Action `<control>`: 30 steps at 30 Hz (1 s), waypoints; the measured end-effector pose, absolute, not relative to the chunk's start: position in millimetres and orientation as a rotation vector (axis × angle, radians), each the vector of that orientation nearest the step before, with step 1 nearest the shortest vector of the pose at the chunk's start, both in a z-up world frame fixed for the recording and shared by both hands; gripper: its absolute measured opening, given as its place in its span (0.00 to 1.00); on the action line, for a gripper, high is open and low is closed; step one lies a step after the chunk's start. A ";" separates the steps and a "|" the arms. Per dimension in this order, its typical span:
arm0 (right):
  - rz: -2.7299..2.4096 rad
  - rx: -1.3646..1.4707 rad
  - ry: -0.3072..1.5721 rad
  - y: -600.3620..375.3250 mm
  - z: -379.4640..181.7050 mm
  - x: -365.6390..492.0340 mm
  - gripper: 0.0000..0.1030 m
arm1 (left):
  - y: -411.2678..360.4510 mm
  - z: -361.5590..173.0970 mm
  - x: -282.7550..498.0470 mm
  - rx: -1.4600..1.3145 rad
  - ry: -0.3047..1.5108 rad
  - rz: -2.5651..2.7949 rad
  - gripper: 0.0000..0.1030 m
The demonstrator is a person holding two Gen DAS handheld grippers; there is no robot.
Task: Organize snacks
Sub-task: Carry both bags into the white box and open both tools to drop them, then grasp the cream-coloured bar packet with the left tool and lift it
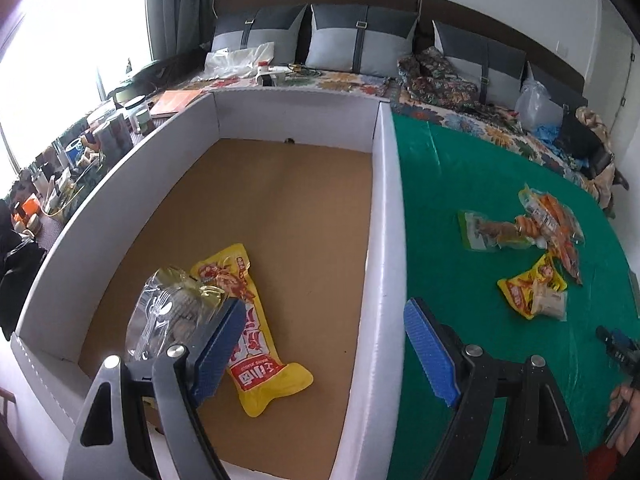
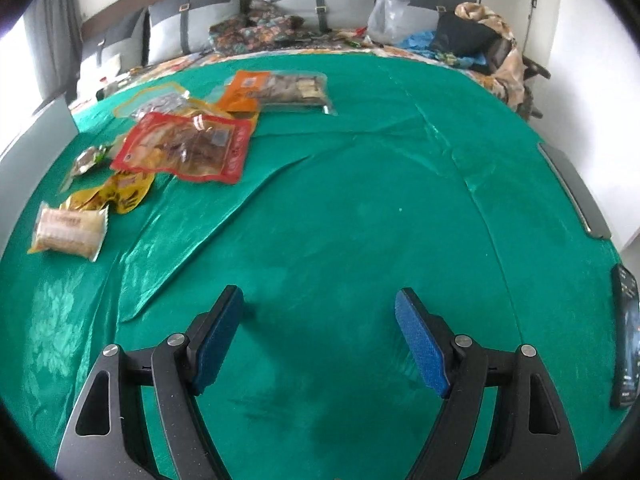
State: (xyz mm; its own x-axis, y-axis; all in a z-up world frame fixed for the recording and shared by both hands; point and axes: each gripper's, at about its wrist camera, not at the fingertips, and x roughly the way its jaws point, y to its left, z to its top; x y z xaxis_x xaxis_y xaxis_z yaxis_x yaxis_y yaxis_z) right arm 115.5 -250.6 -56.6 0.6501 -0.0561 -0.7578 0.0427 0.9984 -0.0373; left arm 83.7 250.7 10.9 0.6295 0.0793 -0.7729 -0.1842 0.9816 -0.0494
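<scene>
Clear pouch (image 1: pixel 172 308): lay near-left in the white box (image 1: pixel 384 208); crinkly, light, probably slippery.
Yellow packet (image 1: pixel 256 332): lay just right of it on the box floor; soft and flat.
Left gripper (image 1: pixel 324 344): pointed steeply down over the box's right wall, jaws wide, holding nothing.
Loose snacks (image 2: pixel 184 148): were heaped far-left on the green cloth (image 2: pixel 360 220); light, floppy film, best pinched at a sealed edge.
Wrapped cake (image 2: pixel 68 232): nearest, likely crushable.
Right gripper (image 2: pixel 320 340): tilted down over bare cloth, jaws wide, empty.
</scene>
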 end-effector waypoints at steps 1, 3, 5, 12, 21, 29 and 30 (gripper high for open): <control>-0.056 -0.014 0.863 -250.7 -57.1 117.9 0.80 | 248.2 9.2 81.7 -0.117 0.881 0.154 0.78; -0.057 -0.009 0.867 -252.2 -56.9 121.7 0.83 | 241.5 7.9 78.1 -0.089 0.882 0.154 0.79; -0.058 -0.010 0.872 -252.3 -57.3 124.1 0.86 | 235.6 6.5 77.9 -0.061 0.886 0.156 0.79; -0.062 -0.010 0.878 -251.4 -57.6 123.6 0.89 | 229.8 42.0 58.2 -0.066 0.706 0.260 0.79; -0.062 -0.009 0.879 -251.8 -57.5 123.4 0.89 | 147.0 85.4 50.4 0.045 0.562 -0.057 0.99; -0.062 -0.009 0.879 -251.6 -57.4 123.5 0.89 | 29.7 26.8 95.4 0.398 0.802 -0.529 0.99; -0.062 -0.009 0.879 -251.6 -57.4 123.5 0.89 | 18.3 19.6 102.2 0.433 0.822 -0.548 0.99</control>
State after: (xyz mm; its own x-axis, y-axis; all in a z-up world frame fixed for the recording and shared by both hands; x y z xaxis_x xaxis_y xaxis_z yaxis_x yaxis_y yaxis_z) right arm 123.5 -251.6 -57.4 0.6360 -0.0585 -0.7695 0.0509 0.9981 -0.0338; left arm 102.2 18.3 19.6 0.5575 -0.2866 -0.7792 0.6090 0.7790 0.1493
